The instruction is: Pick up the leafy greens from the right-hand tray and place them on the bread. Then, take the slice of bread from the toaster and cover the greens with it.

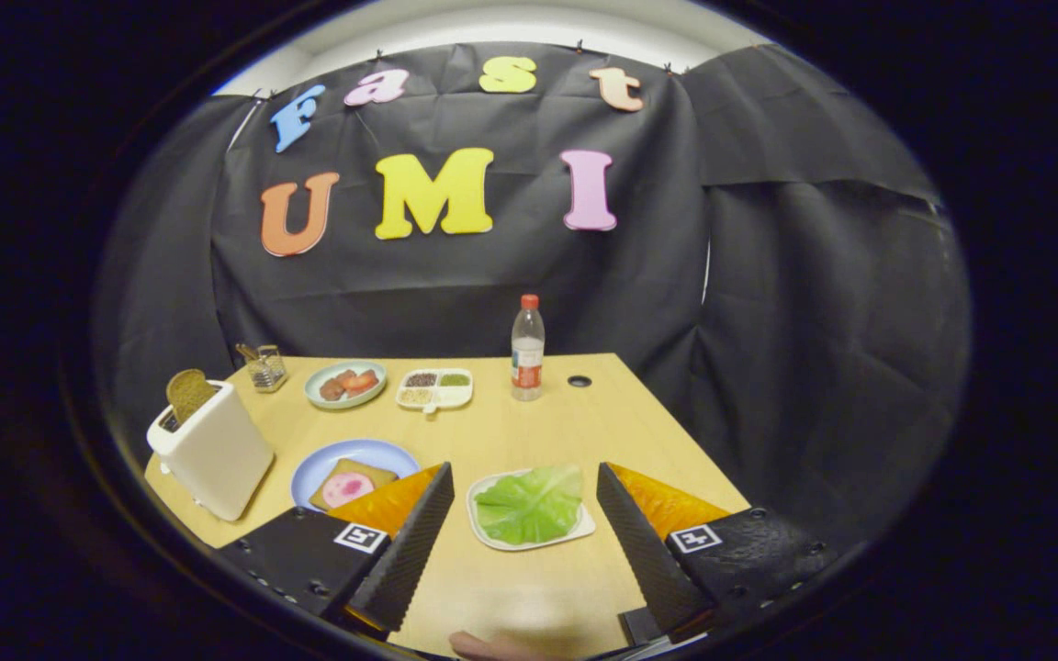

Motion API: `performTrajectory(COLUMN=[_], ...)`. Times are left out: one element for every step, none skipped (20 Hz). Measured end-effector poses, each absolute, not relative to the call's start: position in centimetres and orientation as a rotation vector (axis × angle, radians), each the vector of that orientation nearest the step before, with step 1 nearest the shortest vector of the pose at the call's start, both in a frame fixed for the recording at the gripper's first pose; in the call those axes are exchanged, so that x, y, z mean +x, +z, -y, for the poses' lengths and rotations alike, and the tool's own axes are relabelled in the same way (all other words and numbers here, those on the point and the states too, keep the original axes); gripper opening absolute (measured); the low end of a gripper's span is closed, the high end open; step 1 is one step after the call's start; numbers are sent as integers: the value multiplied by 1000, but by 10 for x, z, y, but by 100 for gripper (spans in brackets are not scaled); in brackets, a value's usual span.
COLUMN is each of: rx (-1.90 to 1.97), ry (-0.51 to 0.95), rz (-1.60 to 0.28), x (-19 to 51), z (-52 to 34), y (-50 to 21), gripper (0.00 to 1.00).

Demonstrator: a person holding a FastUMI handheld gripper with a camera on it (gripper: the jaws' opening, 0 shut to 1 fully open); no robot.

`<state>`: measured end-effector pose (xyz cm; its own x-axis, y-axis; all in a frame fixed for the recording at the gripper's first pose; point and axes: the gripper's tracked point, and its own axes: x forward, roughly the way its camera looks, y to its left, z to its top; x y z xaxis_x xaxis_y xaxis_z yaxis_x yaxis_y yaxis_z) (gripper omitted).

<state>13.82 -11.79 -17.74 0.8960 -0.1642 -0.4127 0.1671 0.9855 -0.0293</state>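
Fingertip-coloured blur of a hand [492,645] sits nearest, at the table [529,588] edge between the finger bases. Gripper [523,479] fingers [405,551] spread wide apart, gripping nothing, hovering above the wooden table.

Landmark: white tray [485,532], lying between the two fingertips and just ahead of them. Leafy greens [529,503] lie flat on that tray, untouched. Nothing between fingers and greens.

Left of the tray, close by: blue plate [309,473] with a bread slice [350,483] carrying a pink round topping; left finger partly covers the plate's near side. Further left of the tray: white toaster [210,450], a brown bread slice [187,393] standing up out of its slot.

Beyond the tray: divided dish [435,388] with small fillings, green plate [345,384] with red food to its left, a small metal rack [264,367] further left still. Beyond the tray and a little right: plastic bottle [527,347], red cap, upright. Small dark hole [579,380] in the tabletop right of the bottle.
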Motion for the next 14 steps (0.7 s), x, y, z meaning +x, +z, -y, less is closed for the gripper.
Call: performTrajectory(rx=[13,18,25,33,35,30,25,23,26,33,43,54,61,62], ry=[-168,-164,-158,-145,-133,-133,-136,-136,-131,-118,-112,-107,-104,-124], rz=[-455,-483,-514,-545,-577,-614,-647,-679,-703,-729,-749,-767,-783,-802], x=[145,153,160,167,174,181,185,187,192,195,197,199,201,203], z=[121,124,127,129,130,134,137,138,138,137,137,136,136,142], y=[-188,-199,-210,-222,-234,-248,-260,-272,-282,-291,-299,-307,-313,-321], gripper=[95,95,95,95,95,96,96,96,96,96,96,96,96,96])
